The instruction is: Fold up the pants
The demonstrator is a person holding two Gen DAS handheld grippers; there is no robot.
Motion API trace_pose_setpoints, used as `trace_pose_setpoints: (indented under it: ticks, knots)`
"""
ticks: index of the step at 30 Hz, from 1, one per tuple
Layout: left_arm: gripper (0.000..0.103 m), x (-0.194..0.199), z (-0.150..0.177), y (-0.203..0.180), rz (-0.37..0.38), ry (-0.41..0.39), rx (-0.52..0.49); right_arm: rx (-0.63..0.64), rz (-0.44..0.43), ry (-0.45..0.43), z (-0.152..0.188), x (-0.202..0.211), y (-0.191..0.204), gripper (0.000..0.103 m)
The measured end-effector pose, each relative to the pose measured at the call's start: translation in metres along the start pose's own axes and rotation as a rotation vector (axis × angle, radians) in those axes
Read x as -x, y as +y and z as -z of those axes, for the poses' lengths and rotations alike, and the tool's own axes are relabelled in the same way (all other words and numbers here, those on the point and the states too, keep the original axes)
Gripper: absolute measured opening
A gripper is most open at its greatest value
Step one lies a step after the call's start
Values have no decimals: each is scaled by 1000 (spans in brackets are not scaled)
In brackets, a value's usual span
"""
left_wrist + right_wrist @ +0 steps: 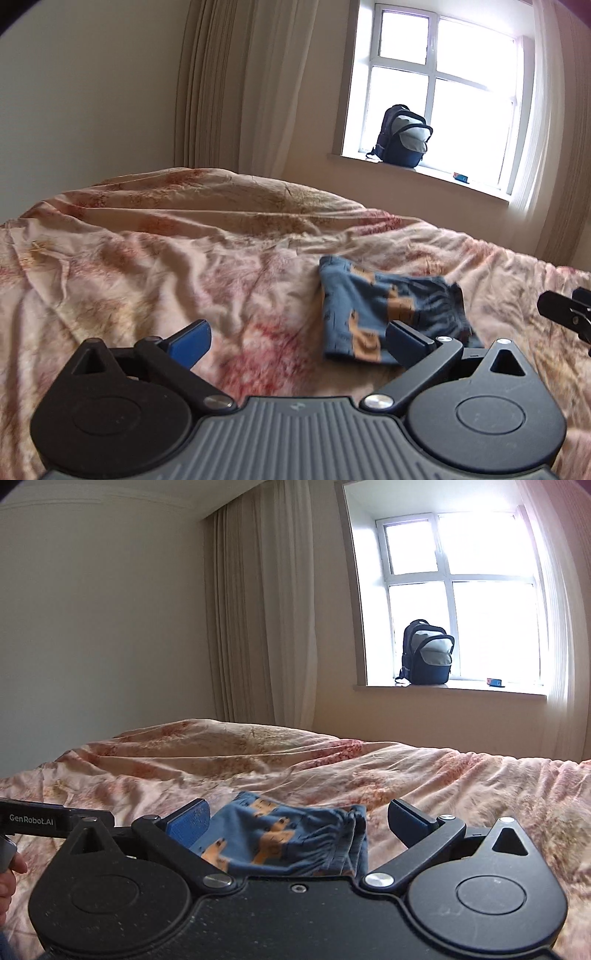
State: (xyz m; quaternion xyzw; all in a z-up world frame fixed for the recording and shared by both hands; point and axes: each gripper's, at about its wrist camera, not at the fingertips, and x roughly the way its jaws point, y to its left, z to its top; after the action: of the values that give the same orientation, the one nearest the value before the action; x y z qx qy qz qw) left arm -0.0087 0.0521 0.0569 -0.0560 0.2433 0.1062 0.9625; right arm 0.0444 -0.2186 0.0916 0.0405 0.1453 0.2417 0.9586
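At the bottom of the left wrist view the left gripper (297, 341) fills the foreground, its two blue-padded fingers spread wide with nothing between them. Just past its right-hand finger, in the lower right of the frame, lie the pants (391, 314) — blue with orange animal prints, folded into a compact bundle resting flat on the bedspread (166, 266). The finger overlaps the bundle's near corner in the picture, though whether it touches the cloth cannot be told from this angle. At the right edge, mid-height, a black piece of the right gripper (565, 308) pokes in.

In the right wrist view the right gripper (299, 821) likewise has its jaws apart, holding nothing. The folded pants (291, 834) sit directly ahead between the two fingers, low in the centre of the frame, with the gathered waistband toward the right. At the lower left a black bar of the left gripper (55, 821) shows, and a hand (9, 878) at the very edge.

Beyond, the rumpled pink floral bedspread (295, 760) spreads across the middle of both frames. Farther back, pale curtains (258, 609) hang left of centre, and in the upper right a bright window (461, 594) — a dark backpack (428, 653) stands upright on its sill (480, 692), with a small blue object (495, 682) to its right.
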Motion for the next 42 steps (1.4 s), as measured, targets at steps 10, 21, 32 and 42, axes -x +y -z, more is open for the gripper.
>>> trace_pose_setpoints:
  ticks: [10, 21, 32, 42]
  knots:
    - [103, 11, 35, -4, 11, 25, -52, 23, 35, 21, 29, 24, 9, 102]
    - [103, 0, 44, 1, 22, 53, -32, 40, 13, 80, 40, 16, 16, 102]
    - [103, -5, 45, 4, 18, 76, -20, 42, 13, 98, 42, 14, 17, 102]
    - [103, -3, 45, 3, 19, 71, -26, 46, 11, 94, 43, 15, 17, 102]
